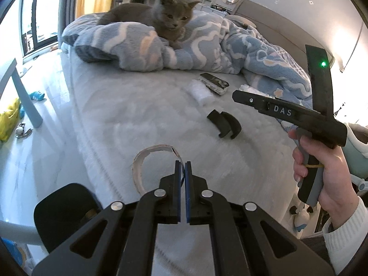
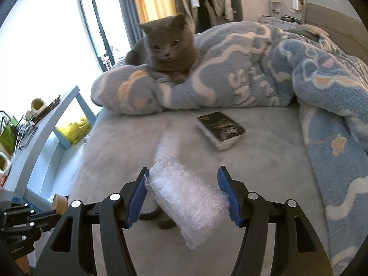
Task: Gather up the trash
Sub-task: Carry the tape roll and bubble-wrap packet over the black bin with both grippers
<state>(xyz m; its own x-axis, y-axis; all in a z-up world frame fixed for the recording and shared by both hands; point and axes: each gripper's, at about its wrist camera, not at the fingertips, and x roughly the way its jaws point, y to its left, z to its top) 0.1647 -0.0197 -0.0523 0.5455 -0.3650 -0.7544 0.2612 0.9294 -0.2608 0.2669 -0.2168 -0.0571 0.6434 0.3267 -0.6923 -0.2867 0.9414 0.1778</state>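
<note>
Two black tongs with blue pads work above a bed covered in a pale, fluffy sheet [image 1: 138, 105]. Left gripper [image 1: 183, 172] is pinched shut on a thin curled strip of paper tape [image 1: 140, 161], looping over the bed's near edge. Right gripper [image 2: 184, 195] clamps a crinkly roll of clear bubble wrap [image 2: 186, 202] crosswise between its pads, held above the bed. Right hand [image 1: 326, 172] grips its handle, gripper tilted downward. Possibly a black plastic clip [image 1: 225, 124] lies mid-bed.

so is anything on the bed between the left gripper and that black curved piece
Nothing visible blocks it. The left gripper is shut on a loop of tape backing, and only bare sheet lies between it and the black curved piece. The cat sits well beyond, on the blanket.
</note>
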